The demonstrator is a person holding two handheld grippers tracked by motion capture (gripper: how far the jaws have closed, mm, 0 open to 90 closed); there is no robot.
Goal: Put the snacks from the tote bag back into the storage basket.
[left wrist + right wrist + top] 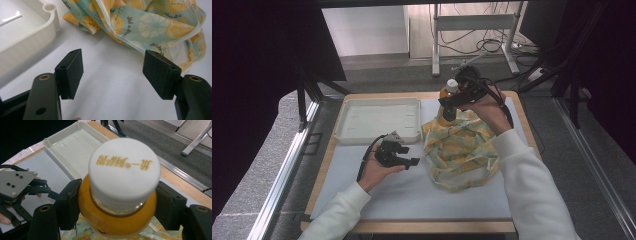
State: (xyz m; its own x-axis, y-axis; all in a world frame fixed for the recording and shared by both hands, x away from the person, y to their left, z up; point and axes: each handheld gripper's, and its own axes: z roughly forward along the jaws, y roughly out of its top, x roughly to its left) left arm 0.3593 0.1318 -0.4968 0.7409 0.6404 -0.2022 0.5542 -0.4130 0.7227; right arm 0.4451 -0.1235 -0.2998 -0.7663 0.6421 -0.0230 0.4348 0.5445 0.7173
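On the table's left side sits a white tray [378, 120]. Just near of it the left gripper [404, 156] rests in hand, jaws apart with nothing between them — aimed at the lemon-print bag [460, 150] at centre. At the bag's far edge, the right gripper [451, 107] clamps an orange bottle [117, 215] below its white cap [124, 172].

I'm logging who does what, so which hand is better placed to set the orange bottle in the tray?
Probably the right: the right gripper already clamps the orange bottle. The left gripper is open above bare table.
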